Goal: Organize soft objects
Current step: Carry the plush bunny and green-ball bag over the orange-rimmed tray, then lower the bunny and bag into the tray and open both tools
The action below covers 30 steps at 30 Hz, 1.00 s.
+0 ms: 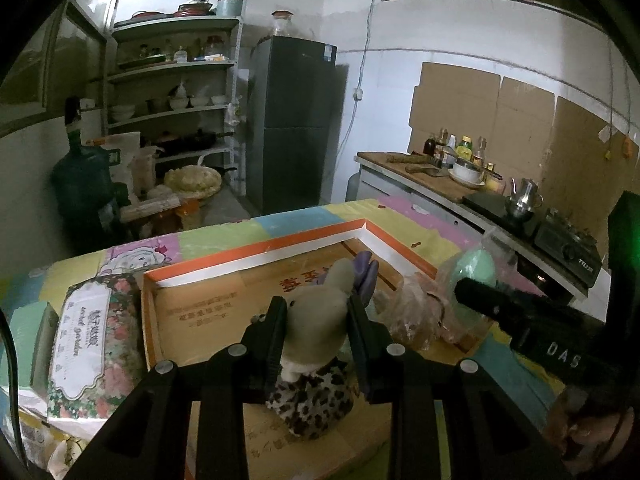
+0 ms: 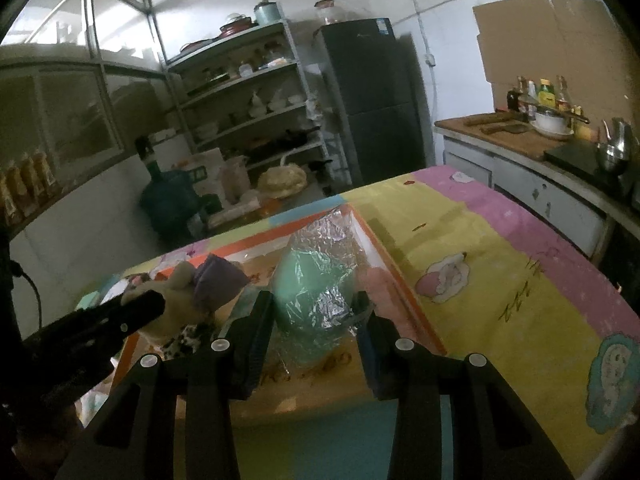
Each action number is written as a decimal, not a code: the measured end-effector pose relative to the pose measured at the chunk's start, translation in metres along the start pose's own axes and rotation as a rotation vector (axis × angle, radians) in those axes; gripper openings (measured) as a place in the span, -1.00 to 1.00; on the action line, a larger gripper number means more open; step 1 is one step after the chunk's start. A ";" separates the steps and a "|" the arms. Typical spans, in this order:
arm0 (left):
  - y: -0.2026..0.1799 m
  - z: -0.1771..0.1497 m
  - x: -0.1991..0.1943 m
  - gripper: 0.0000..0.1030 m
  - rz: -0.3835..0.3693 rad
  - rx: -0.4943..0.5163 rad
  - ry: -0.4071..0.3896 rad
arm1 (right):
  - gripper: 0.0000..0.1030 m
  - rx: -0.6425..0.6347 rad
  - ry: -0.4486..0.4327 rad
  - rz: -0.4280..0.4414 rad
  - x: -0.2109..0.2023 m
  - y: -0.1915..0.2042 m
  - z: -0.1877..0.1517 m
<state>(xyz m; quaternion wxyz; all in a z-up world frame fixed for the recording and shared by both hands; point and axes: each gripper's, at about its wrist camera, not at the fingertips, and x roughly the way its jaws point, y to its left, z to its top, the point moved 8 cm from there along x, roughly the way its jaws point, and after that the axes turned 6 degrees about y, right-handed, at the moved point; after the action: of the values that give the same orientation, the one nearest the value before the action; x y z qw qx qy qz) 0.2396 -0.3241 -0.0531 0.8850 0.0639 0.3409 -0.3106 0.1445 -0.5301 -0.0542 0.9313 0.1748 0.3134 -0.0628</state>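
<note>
With my left tool point(image 1: 316, 312) clamped on the plush toy point(image 1: 316, 320) and my right tool point(image 2: 314, 312) gripping the plastic-wrapped green soft item point(image 2: 312, 280), both over the shallow cardboard box point(image 1: 256, 264) on the tabletop, placing is underway; next: lower, release.

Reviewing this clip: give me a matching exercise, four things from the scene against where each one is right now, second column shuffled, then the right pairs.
Things:
1. plush toy
2. green item in clear plastic wrap
3. floral tissue pack
4. metal kettle

Places:
A. on the kitchen counter by the stove
B. clamped in the left gripper, over the cardboard tray
C. lying on the tablecloth outside the tray's left wall
D. clamped in the right gripper

Pairs: 1-B, 2-D, 3-C, 4-A
</note>
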 end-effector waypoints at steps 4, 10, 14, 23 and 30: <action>-0.001 0.005 0.007 -0.40 0.011 0.000 -0.002 | -0.21 -0.025 -0.023 0.003 0.002 0.000 0.017; 0.003 0.014 0.023 -0.40 0.036 -0.008 0.010 | -0.21 -0.072 0.022 0.046 0.033 0.007 0.045; 0.007 0.021 0.033 -0.40 0.045 -0.024 0.023 | -0.21 -0.108 0.086 0.055 0.062 0.008 0.056; 0.015 0.028 0.056 -0.40 0.044 -0.056 0.064 | -0.21 -0.135 0.183 0.070 0.107 0.006 0.061; 0.017 0.024 0.070 -0.40 0.047 -0.073 0.104 | -0.21 -0.137 0.251 0.076 0.127 0.002 0.055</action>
<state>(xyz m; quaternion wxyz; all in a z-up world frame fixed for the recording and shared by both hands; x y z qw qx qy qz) 0.3034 -0.3533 -0.0820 0.8748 0.0555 0.3961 -0.2733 0.2768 -0.5488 -0.0896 0.8963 0.1290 0.4240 0.0161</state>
